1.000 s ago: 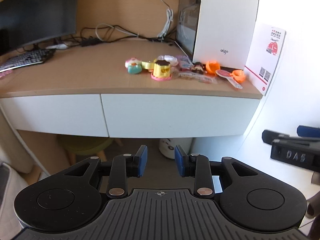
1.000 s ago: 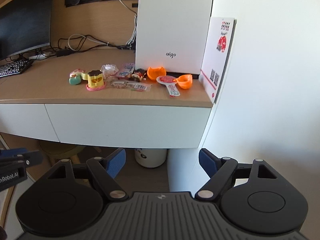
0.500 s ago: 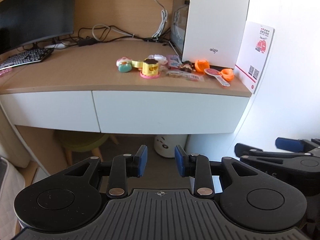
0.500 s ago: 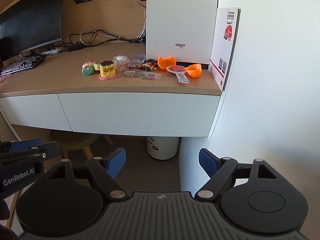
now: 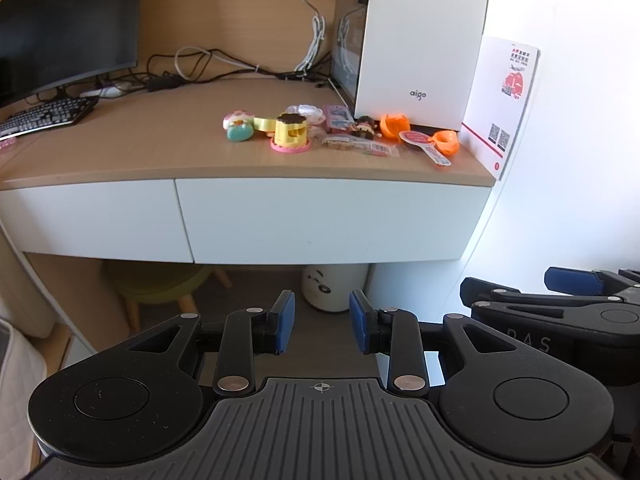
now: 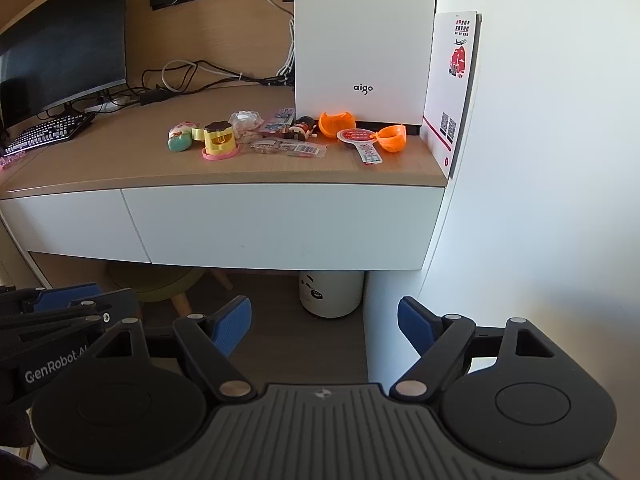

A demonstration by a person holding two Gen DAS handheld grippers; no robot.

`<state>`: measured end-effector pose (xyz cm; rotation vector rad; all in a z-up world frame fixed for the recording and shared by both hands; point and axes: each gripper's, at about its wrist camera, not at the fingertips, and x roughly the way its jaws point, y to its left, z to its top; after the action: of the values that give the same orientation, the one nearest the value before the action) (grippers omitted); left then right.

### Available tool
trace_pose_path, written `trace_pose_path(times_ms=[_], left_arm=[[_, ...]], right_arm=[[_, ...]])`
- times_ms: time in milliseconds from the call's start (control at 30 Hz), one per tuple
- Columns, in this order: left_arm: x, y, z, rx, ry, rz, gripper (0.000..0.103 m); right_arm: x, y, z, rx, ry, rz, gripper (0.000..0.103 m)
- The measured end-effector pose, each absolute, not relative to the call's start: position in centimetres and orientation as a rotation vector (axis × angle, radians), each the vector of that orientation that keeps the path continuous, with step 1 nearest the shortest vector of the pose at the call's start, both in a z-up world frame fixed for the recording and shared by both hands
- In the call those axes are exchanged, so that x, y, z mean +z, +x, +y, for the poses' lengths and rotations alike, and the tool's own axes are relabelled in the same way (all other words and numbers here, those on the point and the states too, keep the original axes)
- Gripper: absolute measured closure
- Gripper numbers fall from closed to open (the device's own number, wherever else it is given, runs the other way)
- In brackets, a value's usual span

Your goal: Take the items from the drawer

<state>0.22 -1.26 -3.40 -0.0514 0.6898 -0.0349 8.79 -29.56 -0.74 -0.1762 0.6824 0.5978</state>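
The desk's right drawer [image 5: 328,216] [image 6: 280,224] has a flat white front and is closed, as is the left drawer [image 5: 88,216] beside it. My left gripper [image 5: 322,326] hangs below and in front of the right drawer, open by a narrow gap with nothing between its blue pads. My right gripper [image 6: 324,328] is wide open and empty, level with the left one and to its right. Small toys and packets [image 5: 292,132] [image 6: 218,140] lie on the desktop above the right drawer, among them two orange shell halves [image 6: 390,138].
A white computer case [image 5: 424,40] and a leaning white card [image 5: 504,104] stand at the desk's right end by the wall. A monitor [image 5: 68,20] and keyboard [image 5: 44,116] are at the left. Under the desk sit a green stool [image 5: 160,284] and a small white bin [image 5: 332,288].
Both grippers have drawn back from the desk and dropped a little, so the drawers look farther off. The right gripper now shows more fully at the right of the left wrist view.
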Motion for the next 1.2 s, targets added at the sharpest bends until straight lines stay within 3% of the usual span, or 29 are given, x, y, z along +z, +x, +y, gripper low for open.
trace_pose_path(times_ms=[1200], left_arm=[[-3.60, 0.01, -0.83, -0.013, -0.072, 0.702, 0.070]], right_arm=[[-1.11, 8.50, -29.49, 0.601, -0.181, 0.700, 0.022]])
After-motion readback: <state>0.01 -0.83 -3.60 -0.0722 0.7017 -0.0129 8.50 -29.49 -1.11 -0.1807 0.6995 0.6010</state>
